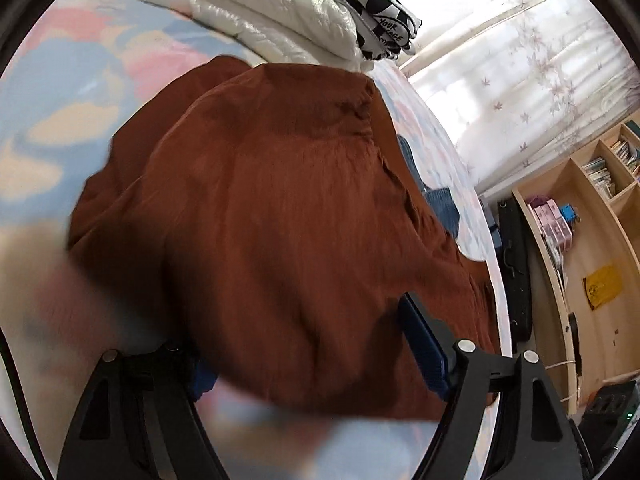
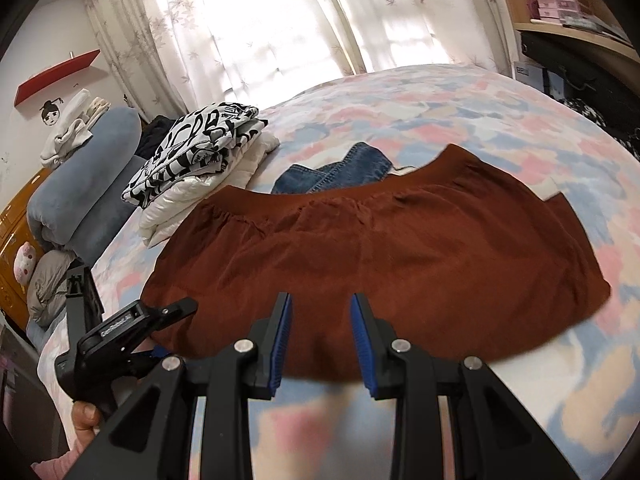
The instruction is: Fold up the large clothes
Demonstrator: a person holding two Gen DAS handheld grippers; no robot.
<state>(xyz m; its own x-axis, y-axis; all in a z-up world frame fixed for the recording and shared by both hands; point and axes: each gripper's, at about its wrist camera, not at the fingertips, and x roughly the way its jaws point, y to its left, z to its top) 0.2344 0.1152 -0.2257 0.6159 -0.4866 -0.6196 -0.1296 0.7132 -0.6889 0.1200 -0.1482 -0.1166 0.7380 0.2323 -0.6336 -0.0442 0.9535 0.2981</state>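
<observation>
Left tool (image 1: pixel 316 364) stands wide, right tool (image 2: pixel 320 336) narrow; both empty over the near hem of the rust-brown corduroy skirt (image 2: pixel 380 256), spread flat on the pastel patterned bed (image 2: pixel 460 104). Pinch both hem corners evenly before folding. Only the right view shows blue denim (image 2: pixel 340 172) beyond; the left view shows wooden shelves (image 1: pixel 592 240).

A skirt (image 2: pixel 380 252) lies on the bed (image 2: pixel 460 112); jeans (image 2: pixel 344 172) lie behind it, folded clothes (image 2: pixel 200 148) to its left.

Rust skirt (image 2: pixel 384 256) spread flat on a bed (image 2: pixel 460 104), right gripper (image 2: pixel 322 334) parted above its near hem, jeans (image 2: pixel 340 172) beyond it.
</observation>
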